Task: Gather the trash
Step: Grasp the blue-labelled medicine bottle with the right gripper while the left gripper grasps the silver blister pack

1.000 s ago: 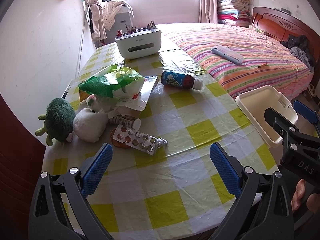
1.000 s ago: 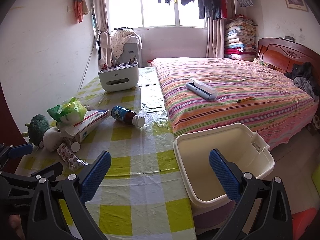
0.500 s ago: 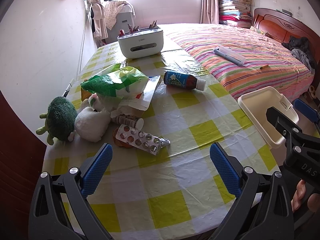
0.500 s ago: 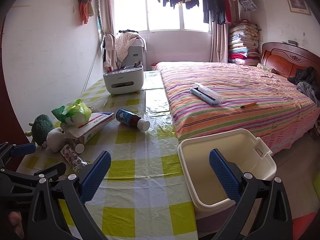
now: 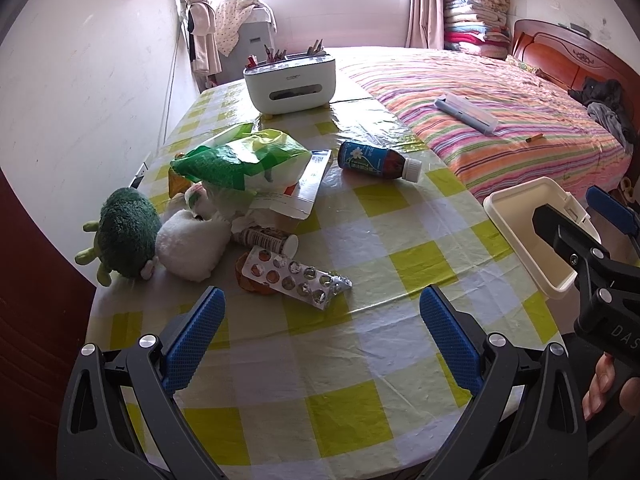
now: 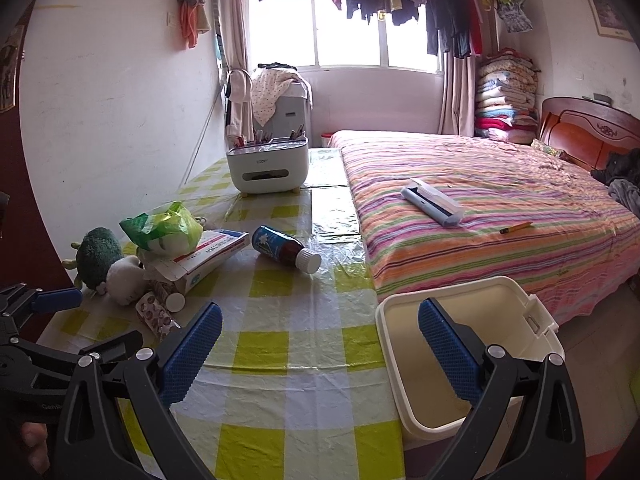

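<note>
Table with yellow-checked cloth [image 5: 360,360]. Far left: green plush toy [image 5: 124,236] touching white plush toy [image 5: 192,246]. Next: green plastic bag [image 5: 240,156] atop opened carton [image 5: 308,188]; small pill bottle [image 5: 268,238] and blister pack [image 5: 296,276] lying before them. Centre: dark bottle [image 5: 376,160] on its side. Right, off the table edge: cream bin [image 6: 468,344]. Left gripper [image 5: 324,336]: jaws wide apart, empty. Right gripper [image 6: 320,348]: jaws wide apart, empty.
</note>
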A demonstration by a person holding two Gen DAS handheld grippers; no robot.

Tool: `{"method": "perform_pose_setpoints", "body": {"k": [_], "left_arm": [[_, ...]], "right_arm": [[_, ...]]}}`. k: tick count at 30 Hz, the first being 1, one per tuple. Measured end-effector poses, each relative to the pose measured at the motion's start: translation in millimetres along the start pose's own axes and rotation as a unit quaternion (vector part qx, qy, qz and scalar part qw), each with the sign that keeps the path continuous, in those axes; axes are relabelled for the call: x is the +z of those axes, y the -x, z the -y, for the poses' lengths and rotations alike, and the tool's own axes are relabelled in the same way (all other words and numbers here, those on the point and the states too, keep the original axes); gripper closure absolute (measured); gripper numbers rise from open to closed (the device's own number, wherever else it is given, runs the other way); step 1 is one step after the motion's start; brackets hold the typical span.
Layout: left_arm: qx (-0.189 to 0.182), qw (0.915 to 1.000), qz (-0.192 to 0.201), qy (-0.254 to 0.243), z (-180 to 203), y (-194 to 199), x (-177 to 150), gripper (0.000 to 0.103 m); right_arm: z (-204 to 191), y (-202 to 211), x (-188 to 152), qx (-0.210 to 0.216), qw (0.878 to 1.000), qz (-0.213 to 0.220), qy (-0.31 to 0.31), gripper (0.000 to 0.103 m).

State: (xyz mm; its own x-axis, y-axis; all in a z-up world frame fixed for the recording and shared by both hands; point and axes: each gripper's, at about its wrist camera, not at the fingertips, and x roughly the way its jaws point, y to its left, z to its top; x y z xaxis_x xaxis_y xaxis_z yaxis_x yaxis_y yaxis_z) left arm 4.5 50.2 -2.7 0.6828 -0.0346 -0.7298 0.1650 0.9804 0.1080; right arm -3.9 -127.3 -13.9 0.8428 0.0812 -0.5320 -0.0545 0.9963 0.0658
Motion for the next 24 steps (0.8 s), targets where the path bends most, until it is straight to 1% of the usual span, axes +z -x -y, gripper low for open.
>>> {"method": "perform_pose_setpoints", "body": {"k": [3,6,10,13,15,17,18,20,21,24], "left_arm": [[0.001,1.0000,0.001,0.000,-4.9,-0.1,-0.2,0.006],[0.002,1.0000,0.004,0.005,-16.8,1.2,-0.8,0.006],[0.009,0.9997,0.008,0.019,-40.3,2.2,-0.3,0.006],[0.005,0.9996,0.011,0.026,-55.2,2.8,0.1,0.006],[-0.016,0.9994,0.006,0.029,-66.9,1.1,0.0,0.006],[-0.027,0.9991,0.004,0.033,-75.2,-0.3,0.2,0.006],[-0.029,0.9990,0.004,0.034,-79.3,-1.3,0.7,0.006],[-0.032,0.9987,0.002,0.040,-87.1,-4.0,2.1,0.007],[-0.033,0.9986,0.003,0.042,-89.9,-4.8,2.6,0.007],[-0.049,0.9973,-0.003,0.056,-100.7,-10.9,5.0,0.006]], "right_arm": [[-3.7,-6.1,4.4,0.024,1.000,-0.004,0.011,0.007],[-10.6,-19.3,14.3,0.049,0.998,-0.019,0.041,0.007],[-22.6,-40.7,27.7,0.080,0.994,-0.032,0.075,0.008],[-33.1,-57.9,34.8,0.107,0.988,-0.041,0.103,0.008],[-39.7,-71.3,38.5,0.123,0.983,-0.053,0.125,0.009],[-45.4,-90.3,43.0,0.142,0.976,-0.071,0.148,0.010],[-47.5,-98.8,45.0,0.147,0.973,-0.080,0.157,0.014],[-50.5,-115.6,49.4,0.161,0.967,-0.097,0.170,0.018],[-52.0,-125.1,52.5,0.162,0.965,-0.103,0.176,0.018],[-56.8,-151.2,60.0,0.173,0.958,-0.124,0.194,0.018]]}}
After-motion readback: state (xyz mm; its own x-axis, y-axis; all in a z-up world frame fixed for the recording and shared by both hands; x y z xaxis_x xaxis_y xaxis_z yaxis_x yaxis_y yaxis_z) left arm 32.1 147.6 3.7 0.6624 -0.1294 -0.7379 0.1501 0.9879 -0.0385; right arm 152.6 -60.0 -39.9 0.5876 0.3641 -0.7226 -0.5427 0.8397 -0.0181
